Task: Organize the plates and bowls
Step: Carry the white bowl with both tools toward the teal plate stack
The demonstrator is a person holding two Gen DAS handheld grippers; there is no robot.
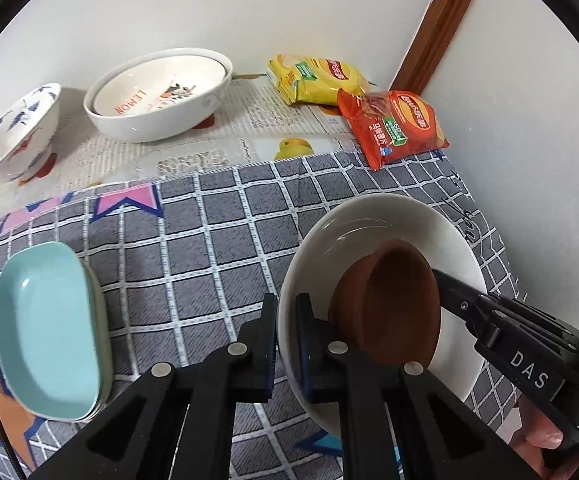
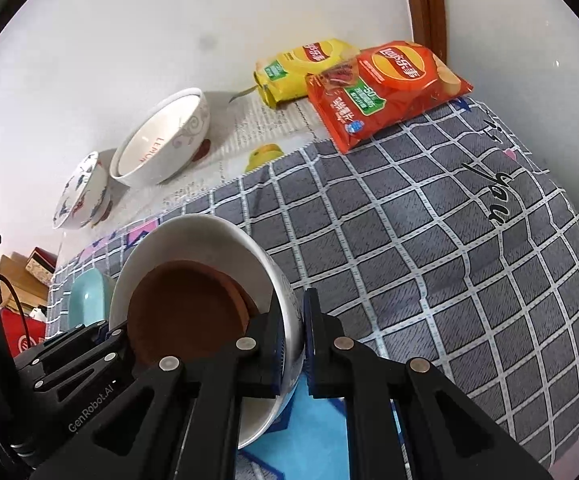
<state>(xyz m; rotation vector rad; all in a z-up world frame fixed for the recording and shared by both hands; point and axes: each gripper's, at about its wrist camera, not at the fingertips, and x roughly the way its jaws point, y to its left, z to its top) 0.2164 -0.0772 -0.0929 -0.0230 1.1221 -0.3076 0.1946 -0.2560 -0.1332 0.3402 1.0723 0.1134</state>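
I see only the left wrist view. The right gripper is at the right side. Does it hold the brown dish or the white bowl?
Observer: The white bowl. In the right wrist view the right gripper clamps its wall, one finger inside near the brown dish, one outside.
Operator: What lies past the left edge of the checked cloth?
Observer: Cardboard boxes, lower than the checked cloth.
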